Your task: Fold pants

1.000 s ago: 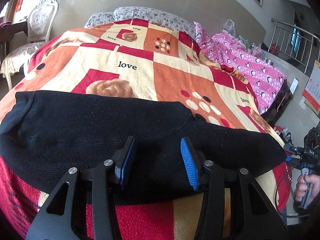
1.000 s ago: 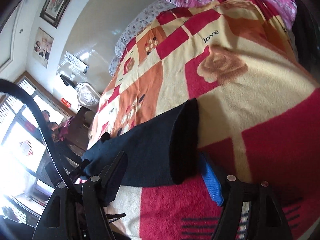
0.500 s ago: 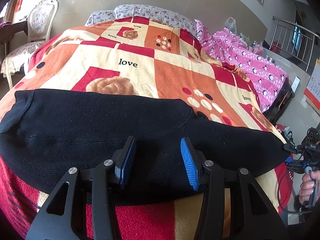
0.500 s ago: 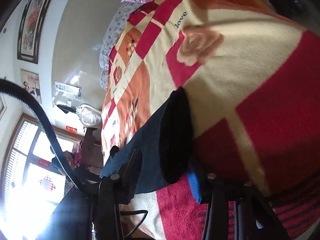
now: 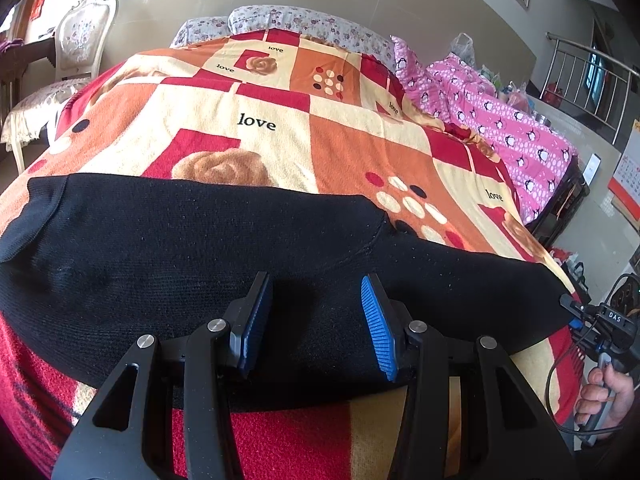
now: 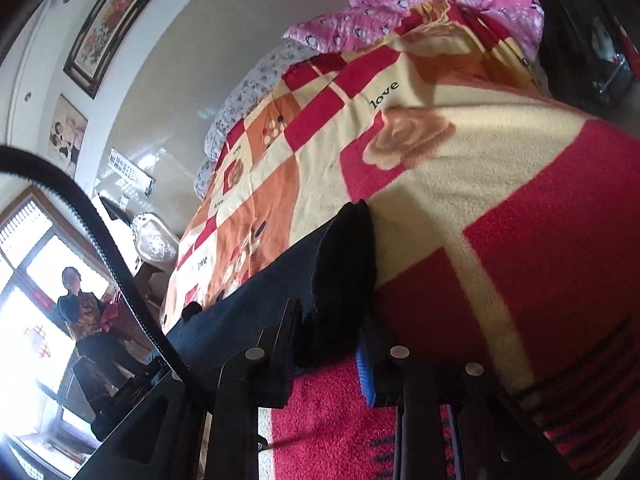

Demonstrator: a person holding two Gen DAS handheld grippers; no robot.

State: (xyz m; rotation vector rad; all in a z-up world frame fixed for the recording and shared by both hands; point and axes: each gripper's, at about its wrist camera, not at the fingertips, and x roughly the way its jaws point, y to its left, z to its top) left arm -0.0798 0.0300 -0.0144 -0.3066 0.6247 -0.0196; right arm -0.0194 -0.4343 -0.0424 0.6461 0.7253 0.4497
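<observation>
Black knit pants lie flat across the near part of a bed, from one side to the other. My left gripper hovers over their near edge at the middle, open, its blue pads apart with only flat cloth below. My right gripper is at the pants' right end, where the black cuff bunches up between its fingers. Its jaws are closing and pinch that cuff. In the left wrist view the right gripper shows at the far right, held by a hand.
A red, orange and cream "love" blanket covers the bed. A pink penguin quilt lies along its right side and floral pillows at the head. A white chair stands left. A person stands by the window.
The right gripper's jaws have narrowed onto the cuff, and the cuff now bunches up between them. Its view has shifted and rolled. The left gripper and the pants under it have not moved.
</observation>
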